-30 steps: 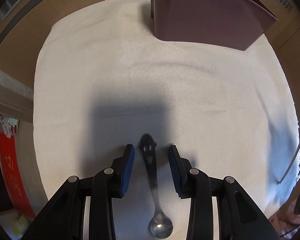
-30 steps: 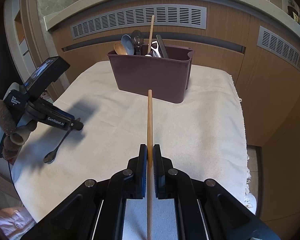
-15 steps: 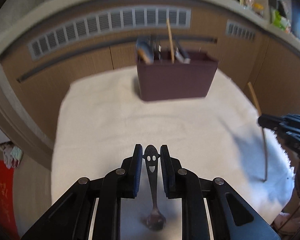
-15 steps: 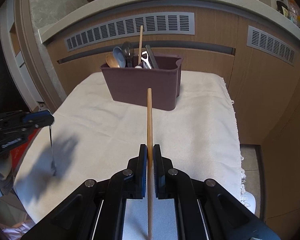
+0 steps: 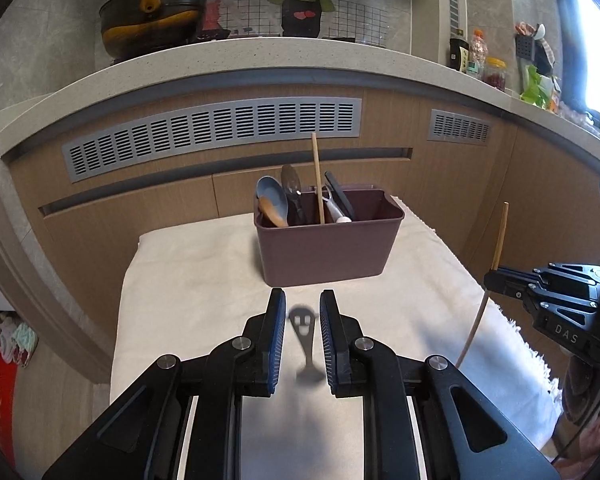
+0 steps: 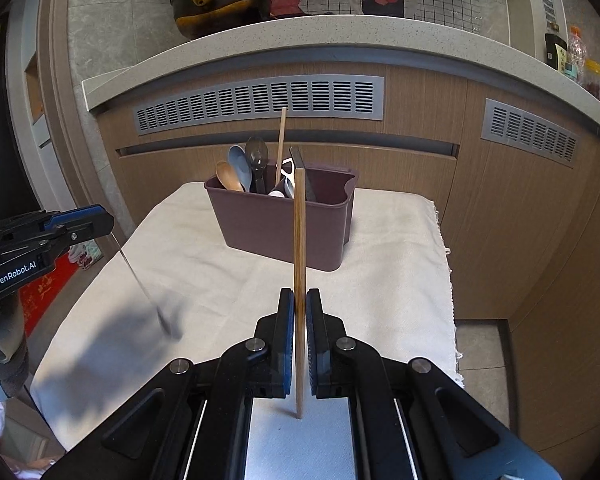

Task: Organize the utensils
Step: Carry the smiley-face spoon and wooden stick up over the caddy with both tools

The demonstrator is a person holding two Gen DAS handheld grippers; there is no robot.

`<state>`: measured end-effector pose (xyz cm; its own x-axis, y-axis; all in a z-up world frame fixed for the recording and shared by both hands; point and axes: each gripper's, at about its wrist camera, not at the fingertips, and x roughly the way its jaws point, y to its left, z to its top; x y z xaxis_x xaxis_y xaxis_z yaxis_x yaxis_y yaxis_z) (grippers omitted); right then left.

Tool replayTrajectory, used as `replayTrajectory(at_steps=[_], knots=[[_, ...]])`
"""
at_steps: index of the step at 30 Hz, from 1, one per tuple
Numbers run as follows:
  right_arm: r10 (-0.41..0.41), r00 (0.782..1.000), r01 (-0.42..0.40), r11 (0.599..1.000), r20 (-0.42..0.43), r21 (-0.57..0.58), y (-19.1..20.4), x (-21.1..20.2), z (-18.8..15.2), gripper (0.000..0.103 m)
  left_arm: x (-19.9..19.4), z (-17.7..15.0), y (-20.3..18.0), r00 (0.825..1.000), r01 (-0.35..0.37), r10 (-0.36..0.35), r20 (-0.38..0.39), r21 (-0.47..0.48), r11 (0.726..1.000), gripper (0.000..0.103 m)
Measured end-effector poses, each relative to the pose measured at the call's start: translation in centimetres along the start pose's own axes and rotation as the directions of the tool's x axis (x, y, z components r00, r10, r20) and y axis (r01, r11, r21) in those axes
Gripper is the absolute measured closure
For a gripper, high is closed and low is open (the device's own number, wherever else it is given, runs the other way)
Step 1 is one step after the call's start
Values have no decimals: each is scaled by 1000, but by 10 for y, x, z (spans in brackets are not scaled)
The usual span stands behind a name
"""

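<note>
My left gripper (image 5: 303,312) is shut on a metal spoon (image 5: 304,330) with a smiley cut into its handle end. In the right wrist view the spoon (image 6: 142,280) hangs slanted from the left gripper (image 6: 104,226), its bowl just above the white cloth (image 6: 380,280). Between the pads of my shut right gripper (image 6: 299,304) a wooden chopstick (image 6: 299,240) stands upright. The left wrist view shows that chopstick (image 5: 499,236) and the right gripper (image 5: 496,280) at the right edge. A maroon utensil bin (image 5: 324,252) stands at the far end of the cloth, holding spoons, another chopstick and other utensils.
The cloth (image 5: 188,280) covers a small table in front of a wooden cabinet with grey vents (image 5: 216,132). A stone counter (image 5: 260,52) above it carries a dark pot (image 5: 152,12) and bottles. The floor drops away on the table's left and right.
My left gripper has closed on the spoon, lifted it off the cloth and tipped upward, bringing the bin and counter into view. The right gripper has risen a little with the chopstick.
</note>
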<state>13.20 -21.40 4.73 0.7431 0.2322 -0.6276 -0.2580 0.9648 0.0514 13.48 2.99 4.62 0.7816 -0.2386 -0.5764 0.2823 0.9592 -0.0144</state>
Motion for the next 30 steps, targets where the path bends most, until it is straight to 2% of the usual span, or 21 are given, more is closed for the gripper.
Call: replayTrajectory(at_steps=[8,11,14,16,18,20,23,27,30], knots=[[-3,1000,4,1000,28,-14,2,-3,11,97,-7,13,-5,1000,-5,5,30,14,1000,85],[-3,1000,3,1000,17,-12,0,0,10,97,4,16,3,1000,12,-12,-12,-20,1000,85],[-5,1000,5,1000,6,-10,0,4,9,97,36,13,8,992,27,-31,-121,-38,999,81],[-3,1000,3,1000,0,-7,0,7,9,97,71,8,13,971,41,-61,-233,-87,995,76],[-3,1000,3,1000,-1,-8,0,8,9,97,110,4,18,934,46,-93,-345,-143,989,75],[-5,1000,5,1000,0,-14,0,9,10,97,138,5,19,906,28,-93,-412,-162,986,74],[-7,1000,7,1000,0,-21,-1,11,11,97,183,8,19,866,-44,-39,-498,-153,987,74],[-2,1000,2,1000,3,-20,-5,13,12,97,220,7,13,818,-105,26,-575,-105,989,74],[-2,1000,2,1000,6,-22,-8,15,12,96,227,8,5,822,-129,62,-566,-80,988,71]])
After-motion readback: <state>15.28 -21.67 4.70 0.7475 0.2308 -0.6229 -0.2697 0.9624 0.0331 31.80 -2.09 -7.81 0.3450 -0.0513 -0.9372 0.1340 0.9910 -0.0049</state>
